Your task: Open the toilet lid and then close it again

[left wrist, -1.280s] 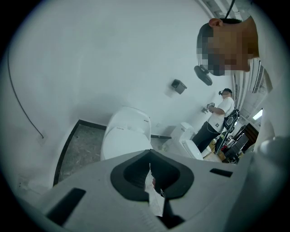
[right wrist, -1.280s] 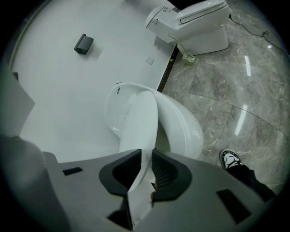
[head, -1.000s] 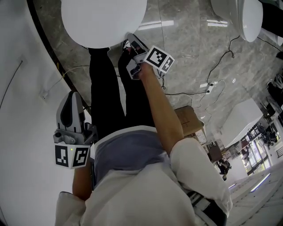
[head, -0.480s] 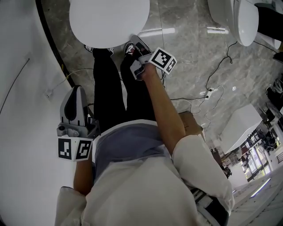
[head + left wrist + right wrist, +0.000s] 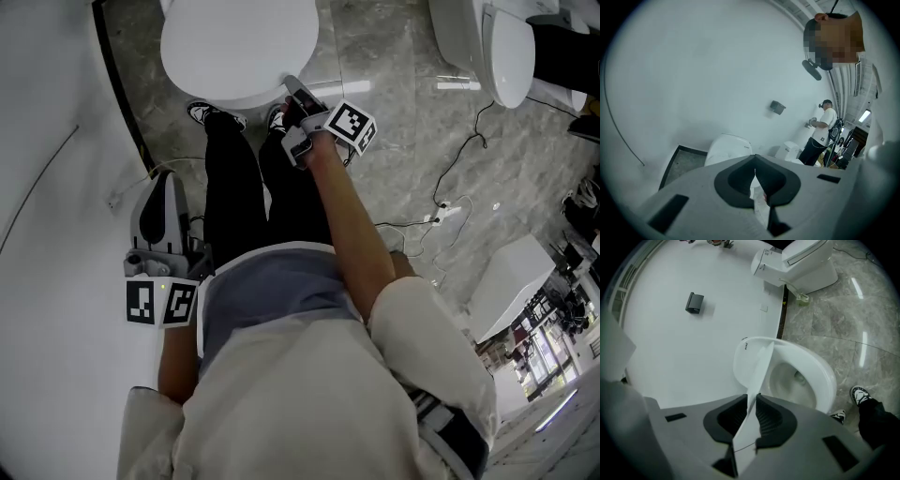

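Note:
The white toilet lid [image 5: 234,47] fills the top of the head view. My right gripper [image 5: 292,94] is at its front edge and shut on it. In the right gripper view the thin lid [image 5: 758,371] runs edge-on between the pads of my right gripper [image 5: 751,401], lifted off the bowl [image 5: 797,376], whose inside shows to its right. My left gripper [image 5: 163,180] hangs by the white wall, well left of the toilet. In its own view the tips of my left gripper [image 5: 754,158] meet with nothing held, and the toilet [image 5: 729,147] lies beyond them.
The person's black-trousered legs and shoes [image 5: 211,114] stand right in front of the bowl. A second toilet [image 5: 506,47] stands at top right, with cables [image 5: 450,178] across the marble floor. The white wall [image 5: 56,234] is close on the left. Another person [image 5: 822,131] stands far off.
My right gripper has kept its hold on the lid's edge and come up with it. The left gripper has risen a little beside the wall. The shoes now show below the lid.

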A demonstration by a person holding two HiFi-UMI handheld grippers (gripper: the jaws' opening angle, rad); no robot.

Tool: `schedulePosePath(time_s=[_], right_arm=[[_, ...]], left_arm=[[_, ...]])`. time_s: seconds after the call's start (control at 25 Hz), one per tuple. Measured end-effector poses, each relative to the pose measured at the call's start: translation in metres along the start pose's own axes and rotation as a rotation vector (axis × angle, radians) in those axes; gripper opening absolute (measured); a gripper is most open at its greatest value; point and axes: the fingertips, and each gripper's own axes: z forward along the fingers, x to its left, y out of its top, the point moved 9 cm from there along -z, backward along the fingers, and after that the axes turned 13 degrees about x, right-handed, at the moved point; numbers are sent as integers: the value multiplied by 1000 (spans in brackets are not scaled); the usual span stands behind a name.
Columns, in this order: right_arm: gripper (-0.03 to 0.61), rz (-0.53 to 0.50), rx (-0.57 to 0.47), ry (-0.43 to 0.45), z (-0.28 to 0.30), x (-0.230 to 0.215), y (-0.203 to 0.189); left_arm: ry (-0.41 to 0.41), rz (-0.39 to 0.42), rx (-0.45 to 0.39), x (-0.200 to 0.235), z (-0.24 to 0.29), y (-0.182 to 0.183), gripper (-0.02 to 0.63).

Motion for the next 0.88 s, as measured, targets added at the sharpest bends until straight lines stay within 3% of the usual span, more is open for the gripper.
schedulePosePath(time_s=[0.44,0.88], right_arm=[[55,-24,5,59,0,50,33],[55,-60,-8,140,14,100,61]], left_arm=[[19,17,-59,-24,-13,23,8],[81,29,-134,-11,-41,49,8]])
